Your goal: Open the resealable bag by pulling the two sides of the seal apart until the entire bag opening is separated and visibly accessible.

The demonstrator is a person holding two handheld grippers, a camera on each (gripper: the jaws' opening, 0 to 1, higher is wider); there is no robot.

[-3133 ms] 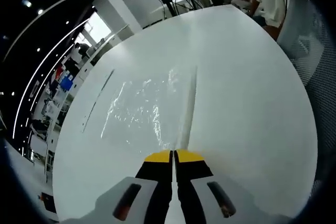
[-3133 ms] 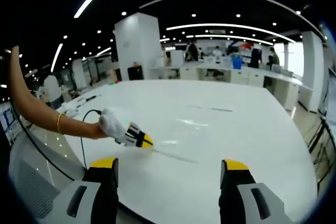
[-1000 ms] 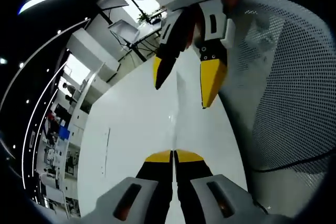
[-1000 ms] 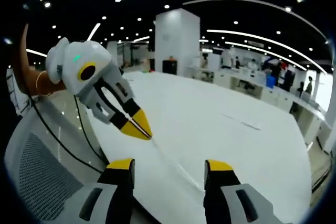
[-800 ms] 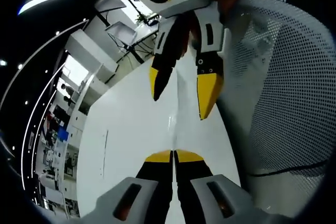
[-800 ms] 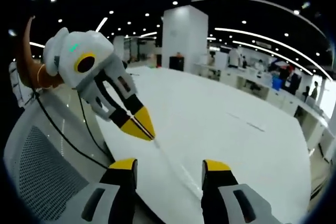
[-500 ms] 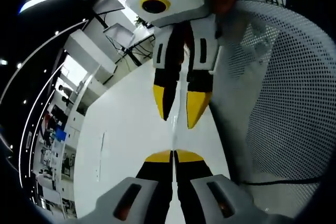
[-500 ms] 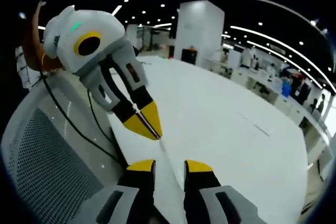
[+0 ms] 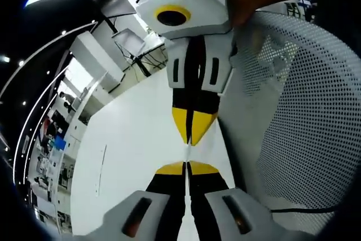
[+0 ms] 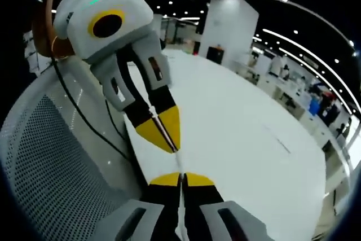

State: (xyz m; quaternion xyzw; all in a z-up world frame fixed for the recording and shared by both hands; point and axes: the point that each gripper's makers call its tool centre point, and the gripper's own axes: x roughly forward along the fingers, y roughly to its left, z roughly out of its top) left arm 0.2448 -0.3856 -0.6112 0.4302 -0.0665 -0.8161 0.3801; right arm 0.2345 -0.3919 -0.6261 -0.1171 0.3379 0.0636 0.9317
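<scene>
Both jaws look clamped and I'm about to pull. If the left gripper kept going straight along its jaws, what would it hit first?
Most likely the right gripper, whose yellow tips point back at the left gripper almost tip to tip along the bag's seal edge. The gap looks tiny, though depth is unclear.

Worktop is showing smooth glossy white, catching ceiling-light reflections. Chair back is looking like grey perforated mesh, matt. Right gripper is wearing white smooth plastic housing with matt yellow-and-black jaws; left gripper looking the same. Cable is looking like black rubbery plastic.
</scene>
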